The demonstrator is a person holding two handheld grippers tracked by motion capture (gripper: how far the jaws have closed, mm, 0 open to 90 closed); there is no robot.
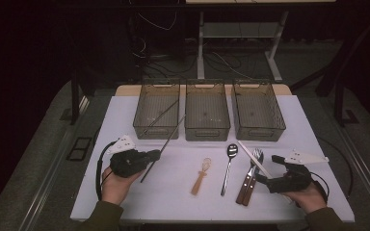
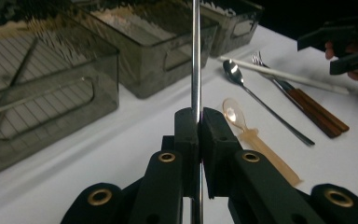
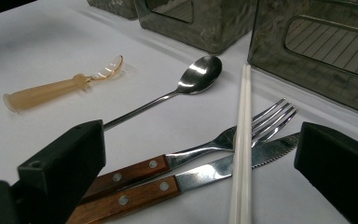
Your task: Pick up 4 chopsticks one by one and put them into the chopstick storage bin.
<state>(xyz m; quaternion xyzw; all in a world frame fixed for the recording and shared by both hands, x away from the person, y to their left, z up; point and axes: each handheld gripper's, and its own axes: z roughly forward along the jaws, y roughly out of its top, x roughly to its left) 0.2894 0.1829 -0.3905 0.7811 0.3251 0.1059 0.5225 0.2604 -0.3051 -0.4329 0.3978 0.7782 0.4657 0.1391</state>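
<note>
1. The left tongs (image 2: 199, 122), held in a person's left hand (image 1: 114, 185) at the near left of the white bench (image 1: 173, 192), pinch a thin metal chopstick (image 2: 196, 60) between pads pressed tight on its shaft.
2. In the high view the chopstick (image 1: 166, 144) slants from beside the tongs (image 1: 155, 155) up toward the left bin (image 1: 157, 109), its far end near the bin's front right corner; whether it touches the bin cannot be told.
3. A second metal chopstick (image 1: 163, 115) lies slantwise inside that left bin.
4. The right tongs (image 3: 200, 172) stand spread wide with nothing between them, low over a wooden-handled fork (image 3: 205, 149) and knife (image 3: 205, 175) at the near right of the bench.
5. A pair of white chopsticks (image 3: 243, 140) lies across the fork and knife.
6. A steel spoon (image 1: 228, 166) and an amber plastic spoon (image 1: 201, 175) rest mid-bench, well apart from both tongs.
7. The middle bin (image 1: 207, 110) and right bin (image 1: 257, 109) sit in a row behind the cutlery.
</note>
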